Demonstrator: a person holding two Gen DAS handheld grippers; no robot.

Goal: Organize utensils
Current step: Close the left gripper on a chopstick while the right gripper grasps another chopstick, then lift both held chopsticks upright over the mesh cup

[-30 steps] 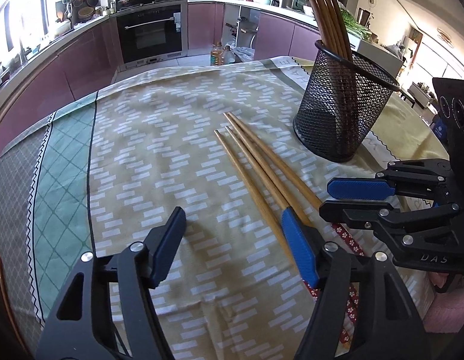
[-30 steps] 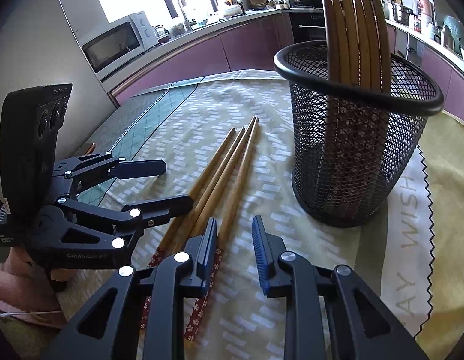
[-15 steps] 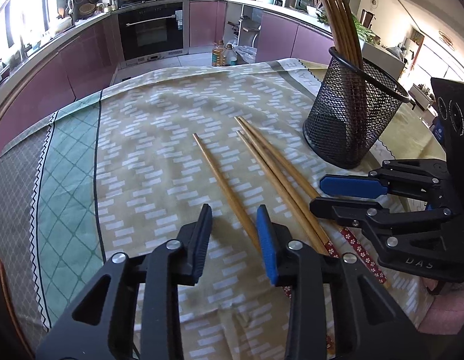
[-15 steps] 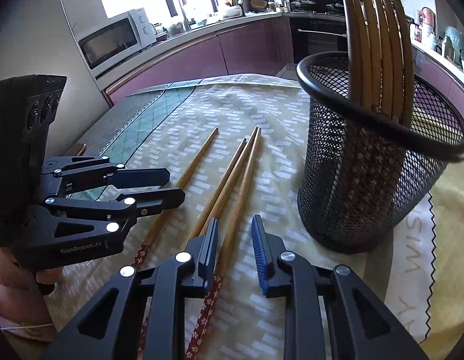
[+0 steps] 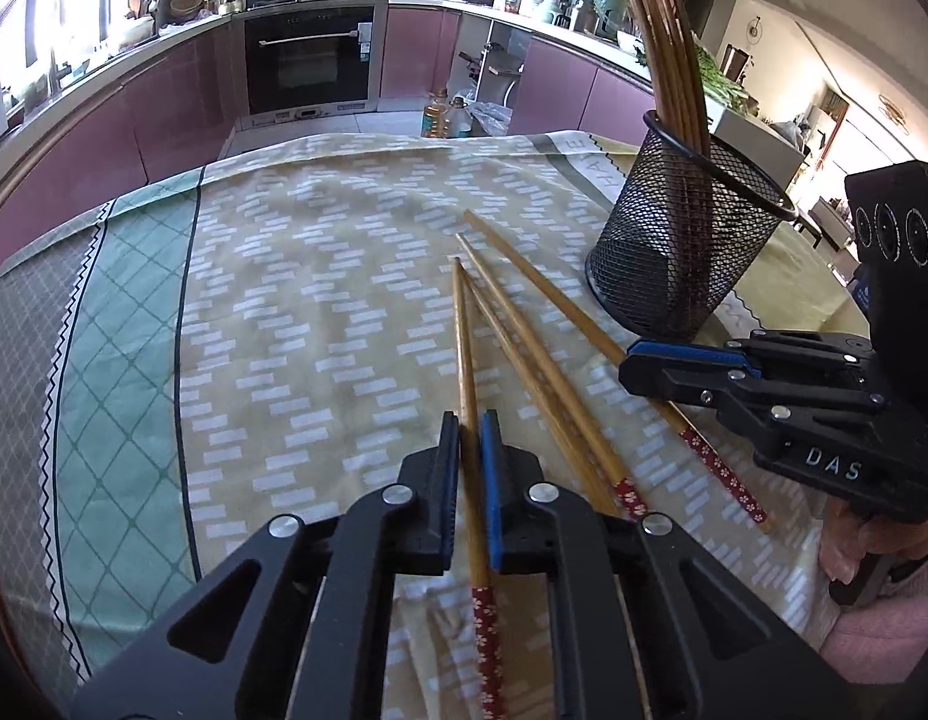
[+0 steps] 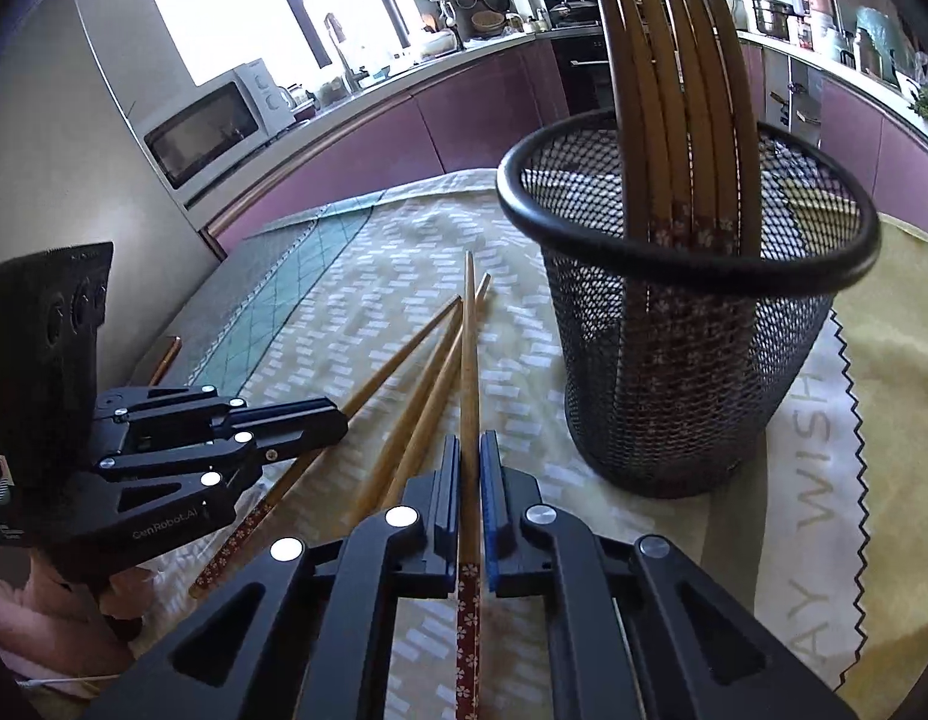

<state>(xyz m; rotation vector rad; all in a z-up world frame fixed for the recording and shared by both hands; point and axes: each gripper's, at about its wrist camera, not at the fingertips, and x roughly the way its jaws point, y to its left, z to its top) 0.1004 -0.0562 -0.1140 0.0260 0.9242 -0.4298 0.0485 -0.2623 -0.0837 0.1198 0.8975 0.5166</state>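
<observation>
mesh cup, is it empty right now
No, the black mesh cup holds several chopsticks standing upright, their tips rising well above its rim.

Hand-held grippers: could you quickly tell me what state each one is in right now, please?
Left hand-held gripper: just closed, shut on one chopstick.
Right hand-held gripper: just closed, shut on another chopstick.

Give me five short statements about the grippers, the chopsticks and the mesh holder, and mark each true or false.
1. The left gripper is shut on a chopstick. True.
2. The right gripper is open and empty. False: it clamps a chopstick.
3. The mesh holder lies tipped over. False: it stands upright.
4. Chopsticks stand in the holder. True.
5. The tablecloth is plain white. False: it is patterned.
</observation>
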